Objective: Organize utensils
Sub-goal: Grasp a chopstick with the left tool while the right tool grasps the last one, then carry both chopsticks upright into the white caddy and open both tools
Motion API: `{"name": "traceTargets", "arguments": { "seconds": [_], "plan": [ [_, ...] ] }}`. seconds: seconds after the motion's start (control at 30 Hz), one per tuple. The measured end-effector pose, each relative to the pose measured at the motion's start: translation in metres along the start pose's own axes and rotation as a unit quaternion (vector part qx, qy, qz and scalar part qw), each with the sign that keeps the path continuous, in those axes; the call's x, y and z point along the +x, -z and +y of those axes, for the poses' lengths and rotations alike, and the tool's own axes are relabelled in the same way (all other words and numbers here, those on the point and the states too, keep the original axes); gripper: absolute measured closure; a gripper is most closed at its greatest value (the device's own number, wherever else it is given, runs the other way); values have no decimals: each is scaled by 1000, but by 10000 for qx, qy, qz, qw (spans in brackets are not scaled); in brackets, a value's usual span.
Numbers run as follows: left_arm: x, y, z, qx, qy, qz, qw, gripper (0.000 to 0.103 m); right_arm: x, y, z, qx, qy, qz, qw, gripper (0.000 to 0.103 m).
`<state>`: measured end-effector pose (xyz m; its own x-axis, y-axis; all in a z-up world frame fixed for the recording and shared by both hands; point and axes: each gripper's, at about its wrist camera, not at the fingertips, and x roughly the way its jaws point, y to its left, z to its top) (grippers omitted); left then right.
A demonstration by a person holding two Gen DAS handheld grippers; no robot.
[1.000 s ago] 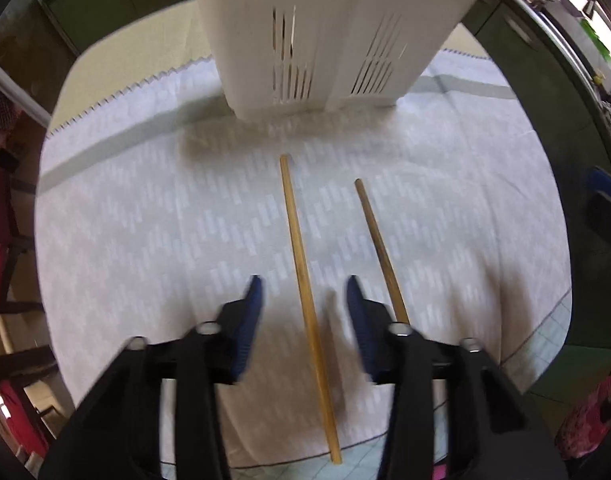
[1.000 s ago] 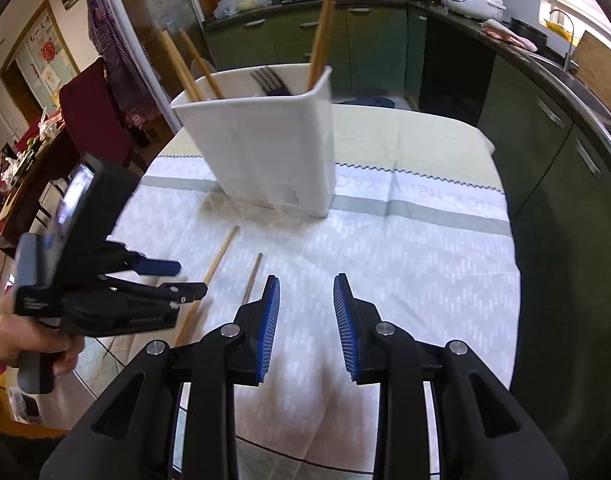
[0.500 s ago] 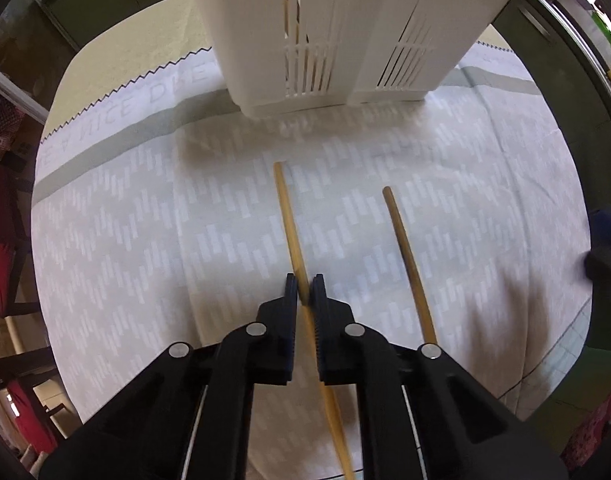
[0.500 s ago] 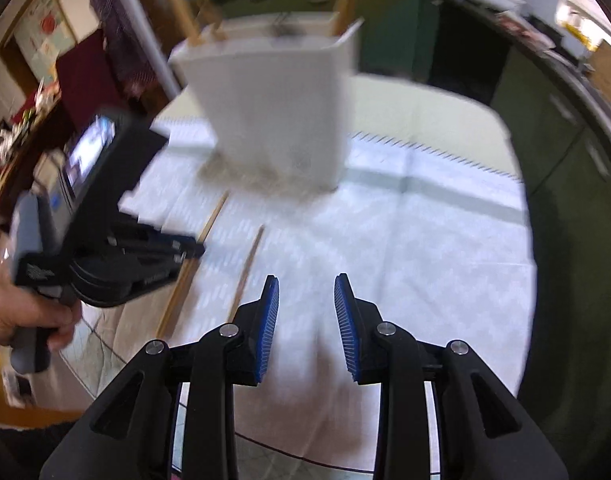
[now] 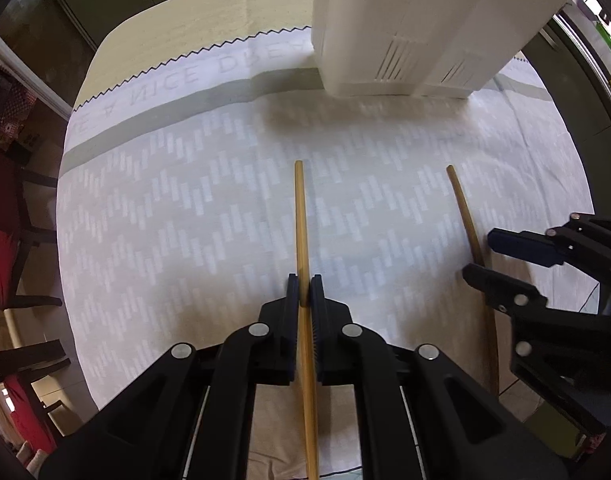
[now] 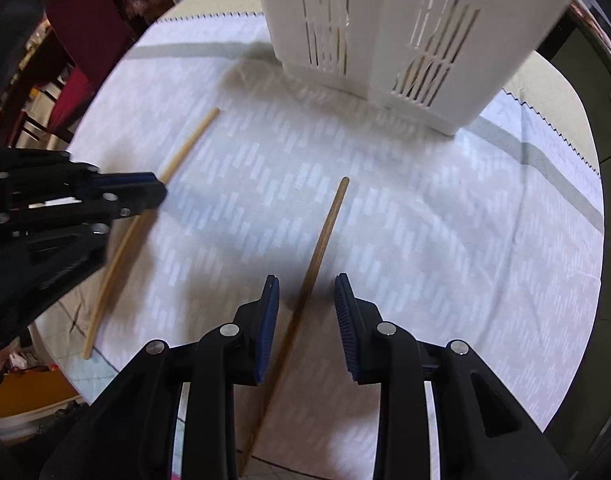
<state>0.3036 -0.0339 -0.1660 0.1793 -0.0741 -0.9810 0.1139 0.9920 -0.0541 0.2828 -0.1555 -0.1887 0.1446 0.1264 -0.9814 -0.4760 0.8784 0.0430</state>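
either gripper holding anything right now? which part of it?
Left gripper is shut on the lighter chopstick, partway along its shaft. Right gripper holds nothing: its jaws stand open astride the darker chopstick.

Light chopstick (image 5: 301,232): pale wood or bamboo, smooth, matt. Darker chopstick (image 6: 321,236): brown wood, smooth. Utensil holder (image 6: 385,28): white plastic, slotted, faint sheen. Tablecloth (image 5: 177,200): woven cloth, matt, pale pattern. Left gripper (image 5: 304,300): black matt plastic, ribbed blue pads, metal pins.
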Motion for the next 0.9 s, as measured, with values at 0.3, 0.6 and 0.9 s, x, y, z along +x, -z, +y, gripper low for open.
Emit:
{"name": "traceTargets", "arguments": {
  "seconds": [0.3,0.6,0.9],
  "plan": [
    [3,-6,1,32,142,-41,9999,97,6,-3,18,-40,160,-29,9999,96],
    [-34,-7,15,13,260,-493,9984,97,-33,7,7,91,-167,-717,9972,97],
    [-96,13,17,198,308,-1133,9929,97,-105,45,-3,155,-375,-1596,9863,97]
  ]
}}
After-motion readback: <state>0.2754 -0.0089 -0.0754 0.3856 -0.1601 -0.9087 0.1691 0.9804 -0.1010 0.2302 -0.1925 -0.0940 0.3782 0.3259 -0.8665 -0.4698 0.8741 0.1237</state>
